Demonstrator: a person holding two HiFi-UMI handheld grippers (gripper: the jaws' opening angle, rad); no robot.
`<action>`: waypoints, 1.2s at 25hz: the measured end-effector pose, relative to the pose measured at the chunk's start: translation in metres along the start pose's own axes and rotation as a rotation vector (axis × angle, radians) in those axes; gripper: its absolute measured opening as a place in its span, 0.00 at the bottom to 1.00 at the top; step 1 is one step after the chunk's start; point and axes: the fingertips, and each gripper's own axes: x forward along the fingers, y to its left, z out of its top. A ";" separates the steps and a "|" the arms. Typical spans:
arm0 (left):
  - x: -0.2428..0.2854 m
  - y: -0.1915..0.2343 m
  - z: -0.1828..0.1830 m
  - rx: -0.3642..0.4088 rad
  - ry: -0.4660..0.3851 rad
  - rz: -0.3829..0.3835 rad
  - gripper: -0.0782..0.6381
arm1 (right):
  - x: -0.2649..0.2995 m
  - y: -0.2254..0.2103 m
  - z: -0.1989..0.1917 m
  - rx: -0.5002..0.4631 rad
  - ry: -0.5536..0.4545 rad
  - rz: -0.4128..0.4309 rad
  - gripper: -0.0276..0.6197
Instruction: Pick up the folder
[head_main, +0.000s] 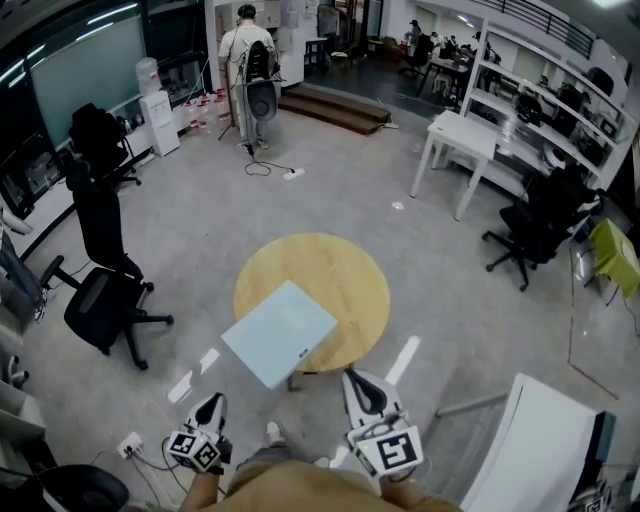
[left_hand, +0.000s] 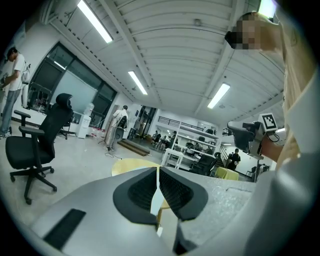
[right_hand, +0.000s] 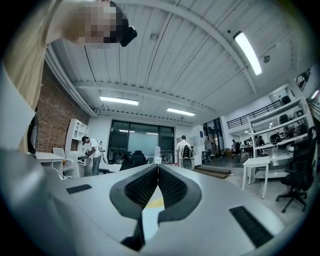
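Folder (head_main: 279, 333) overhung the table's (head_main: 345, 262) near edge, likely easing a grab. Left gripper (head_main: 211, 407) and right gripper (head_main: 360, 383) waited short of the table, jaws together, empty.

grey floor (head_main: 330, 190), black office chair (head_main: 100, 300), white desk (head_main: 462, 132), ceiling strip lights (right_hand: 247, 47)

Top: beige shirt (head_main: 300, 492), loose fabric.
Left gripper (head_main: 213, 402): pale grey moulded shell; jaws lined with black ribbed pads (left_hand: 142, 192); black rectangular inset on the shell.
Right gripper (head_main: 357, 378): same grey shell, black-lined jaws tapering to a point.
Left marker cube (head_main: 195, 450): white, black square markers.
Right marker cube (head_main: 388, 450): the same, larger in the head view.
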 end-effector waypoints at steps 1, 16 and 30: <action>0.004 0.006 0.001 0.000 0.006 0.000 0.11 | 0.008 0.000 0.001 0.001 -0.002 -0.002 0.04; 0.078 0.099 -0.006 -0.027 0.128 -0.043 0.11 | 0.109 -0.001 0.001 -0.035 0.000 -0.056 0.04; 0.123 0.174 -0.063 -0.149 0.290 -0.121 0.18 | 0.177 0.014 -0.023 -0.076 0.080 -0.120 0.04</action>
